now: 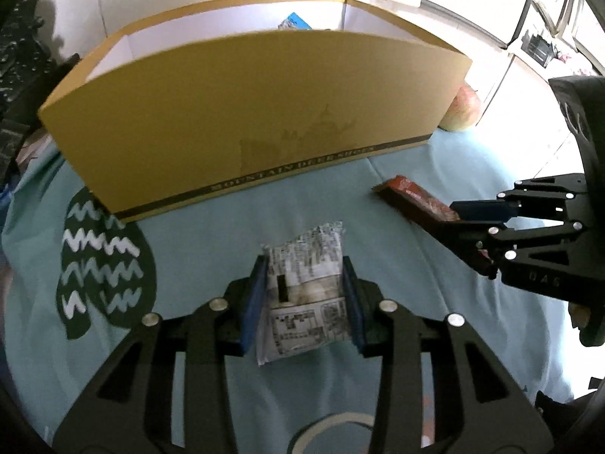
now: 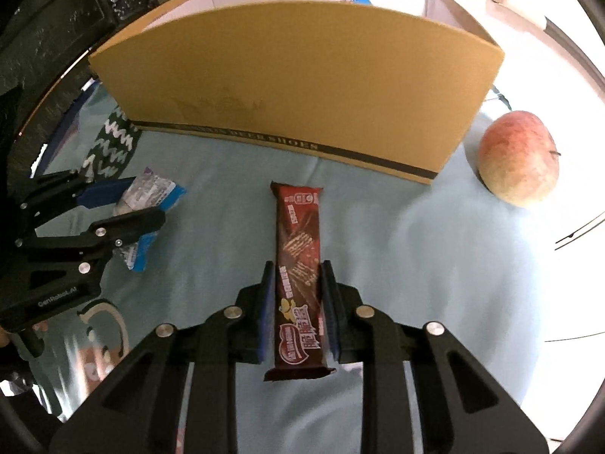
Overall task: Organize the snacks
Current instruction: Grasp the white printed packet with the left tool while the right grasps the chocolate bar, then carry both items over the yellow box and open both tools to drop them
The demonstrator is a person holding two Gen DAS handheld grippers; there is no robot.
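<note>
I am holding a white snack packet (image 1: 302,287) pinched in my left gripper (image 1: 302,302), and my right gripper (image 2: 297,314) is clamping a brown wafer bar (image 2: 298,265). Both are sitting over the teal cloth (image 2: 397,265), just short of the cardboard box (image 1: 264,113)'s near wall. An apple (image 2: 518,159) is lying beside the box's right corner.

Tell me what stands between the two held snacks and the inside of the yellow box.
Only the box's own near wall. The left tool grips the white packet and the right tool grips the brown wafer bar, both in front of that wall. The cloth between is bare; the apple sits off to the side.
</note>
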